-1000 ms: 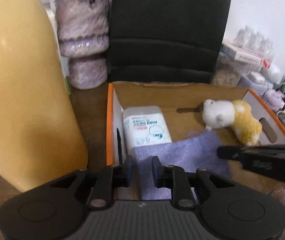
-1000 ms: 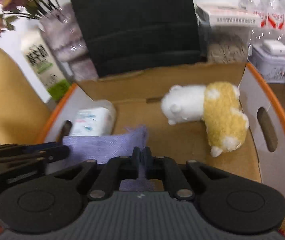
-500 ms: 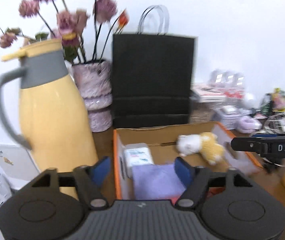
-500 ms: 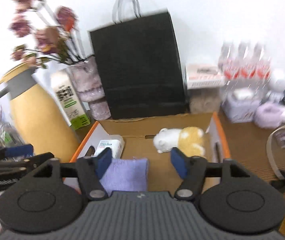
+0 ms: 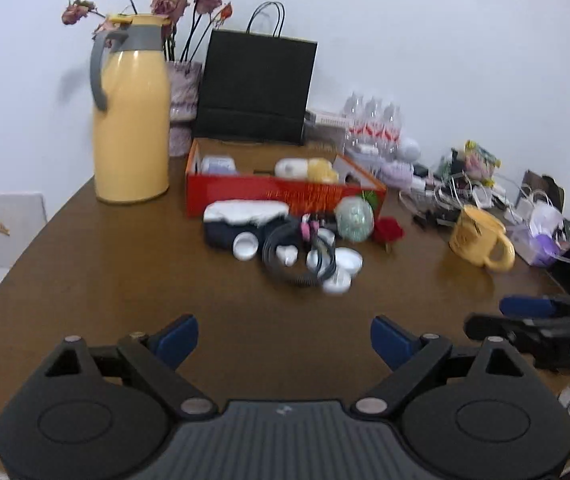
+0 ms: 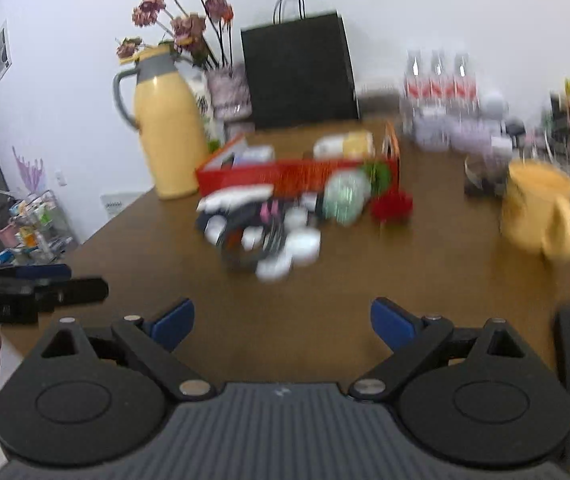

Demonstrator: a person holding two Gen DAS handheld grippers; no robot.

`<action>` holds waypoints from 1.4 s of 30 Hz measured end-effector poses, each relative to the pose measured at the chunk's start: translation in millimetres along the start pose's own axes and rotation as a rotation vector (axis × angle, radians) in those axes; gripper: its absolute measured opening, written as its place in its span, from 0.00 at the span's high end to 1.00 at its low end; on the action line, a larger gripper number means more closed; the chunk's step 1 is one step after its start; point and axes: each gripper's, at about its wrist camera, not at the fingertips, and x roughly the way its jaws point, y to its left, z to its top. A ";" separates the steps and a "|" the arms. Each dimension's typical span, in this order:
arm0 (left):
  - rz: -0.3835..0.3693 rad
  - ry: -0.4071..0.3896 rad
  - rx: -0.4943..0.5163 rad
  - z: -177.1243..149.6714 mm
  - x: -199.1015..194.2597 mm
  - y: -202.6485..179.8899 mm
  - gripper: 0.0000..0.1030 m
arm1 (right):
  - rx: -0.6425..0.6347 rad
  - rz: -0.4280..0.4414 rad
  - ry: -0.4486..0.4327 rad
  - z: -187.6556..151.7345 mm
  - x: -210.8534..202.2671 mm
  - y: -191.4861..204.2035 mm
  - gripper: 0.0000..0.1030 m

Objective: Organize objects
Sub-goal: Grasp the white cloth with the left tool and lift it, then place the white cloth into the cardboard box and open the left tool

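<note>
A: Where do the two grippers stand?

B: Both hang above the near edge of the brown wooden desk (image 5: 125, 272). The left gripper (image 5: 284, 338) has its jaws spread wide with nothing between them; the right gripper (image 6: 283, 322) is the same, jaws released and bare.

A: And the things to be sorted?

B: The shallow red cardboard box (image 5: 281, 196) sits toward the back of the desk, just right of the tall yellow thermos jug with a grey handle (image 5: 131, 116). Inside it lie a white-and-yellow plush toy (image 5: 305, 168) and a pale wipes packet (image 5: 217, 165) at the left end.

A: What is in front of the box?

B: A loose heap: a dark pouch with a white top (image 5: 241, 220), a coiled black cable (image 5: 297, 256), several small round white lids (image 5: 349, 261), a pale green ball (image 5: 355, 218) and a red artificial rose (image 5: 388, 231).

A: Anything off to the side?

B: A yellow ceramic mug (image 5: 481, 238) stands well to the right; a black paper bag (image 5: 257, 88) rises behind the box. The right view is blurred.
</note>
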 end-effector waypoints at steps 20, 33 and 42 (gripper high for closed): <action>0.007 0.194 -0.155 135.1 213.7 108.8 0.15 | 0.001 0.108 0.020 115.6 180.3 5.2 0.30; -0.069 0.183 -0.230 140.7 239.6 120.4 0.91 | 0.103 0.157 0.070 135.0 273.3 6.9 0.87; -0.122 -0.030 -0.201 128.1 106.9 69.4 0.92 | 0.061 0.189 -0.126 137.7 148.3 23.1 0.88</action>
